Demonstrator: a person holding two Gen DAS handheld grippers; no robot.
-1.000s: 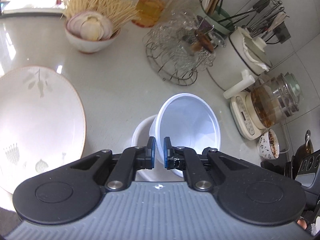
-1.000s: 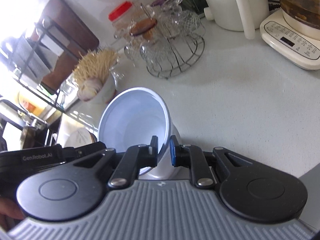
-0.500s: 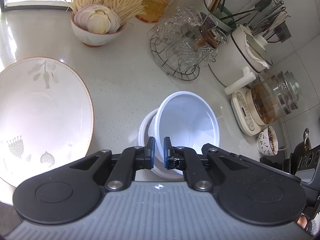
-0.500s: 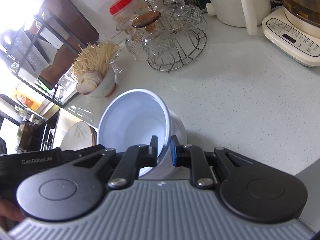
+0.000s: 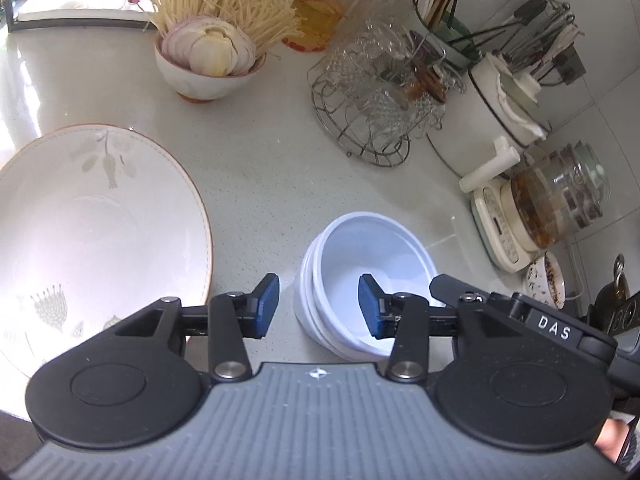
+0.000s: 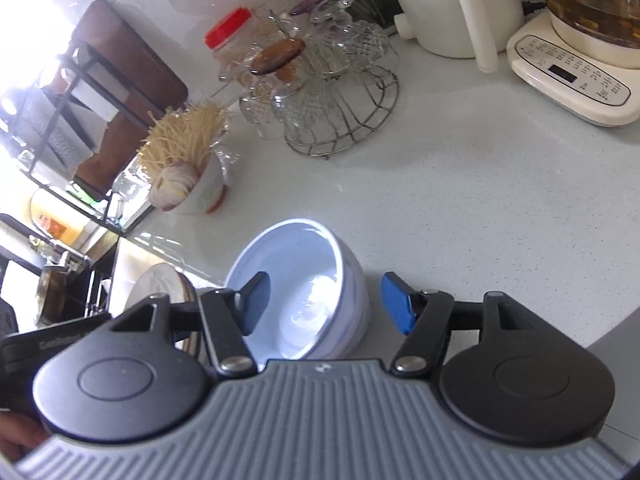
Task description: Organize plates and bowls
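Black claw (image 5: pixel 318 306), blue pads (image 5: pixel 267 305), seemingly rubber

I count white bowls (image 5: pixel 362 280): one nested stack, about three rims, lower centre | patterned plate (image 5: pixel 100 236): 1, left | bowl of noodles and onion (image 5: pixel 208 64): 1, upper left | red-lidded jar (image 5: pixel 324 4): 1 | wire glass rack (image 5: pixel 376 120): 1 | kettles: 2, right

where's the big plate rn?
Left wrist view: plate lies flat on the counter at far left, beside the stacked white bowls, below the onion bowl.
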